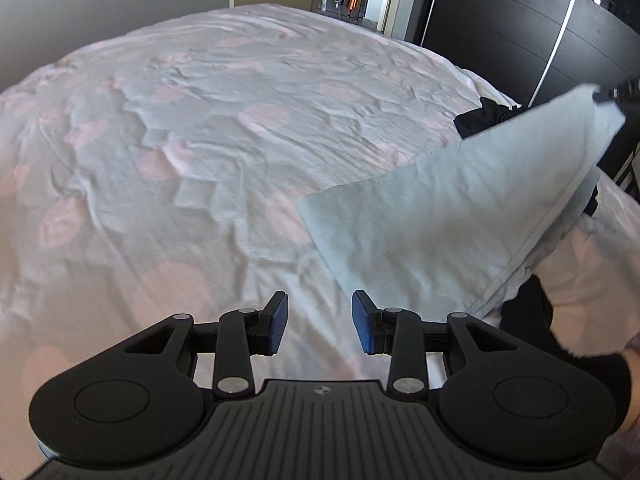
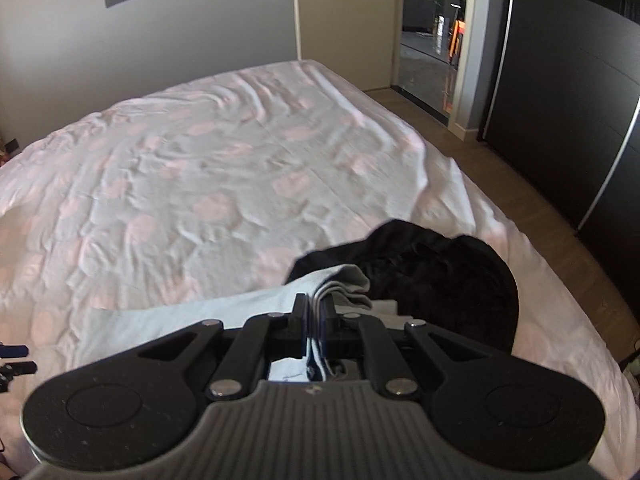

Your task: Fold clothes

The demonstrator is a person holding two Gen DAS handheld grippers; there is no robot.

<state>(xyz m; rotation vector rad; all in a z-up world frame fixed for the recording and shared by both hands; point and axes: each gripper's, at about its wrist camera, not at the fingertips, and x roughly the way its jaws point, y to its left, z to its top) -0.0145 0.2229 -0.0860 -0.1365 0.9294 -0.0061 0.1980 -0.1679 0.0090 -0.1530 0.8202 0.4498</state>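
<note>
Nearest the left wrist camera, the left claw (image 1: 319, 322) hung above the bed with its blue-padded fingers (image 1: 279, 322) apart and nothing between them. Just beyond and to its right, a pale blue garment (image 1: 452, 220) rose from the bedspread (image 1: 200, 140) in a slanted sheet, its lower edge near the claw and its top corner lifted high toward the right. At that corner the right claw (image 1: 612, 94) showed as a dark blur. In the right wrist view, the right claw (image 2: 316, 312) was clamped together on folded layers of the pale blue garment (image 2: 192, 316), which trailed down to the left onto the bed. Behind it lay a crumpled heap of black clothing (image 2: 440, 276) near the bed's right edge. Farther off stretched the wrinkled, pink-spotted bedspread (image 2: 180, 184), a dark wardrobe (image 2: 568, 92), and an open doorway (image 2: 432, 28).
</note>
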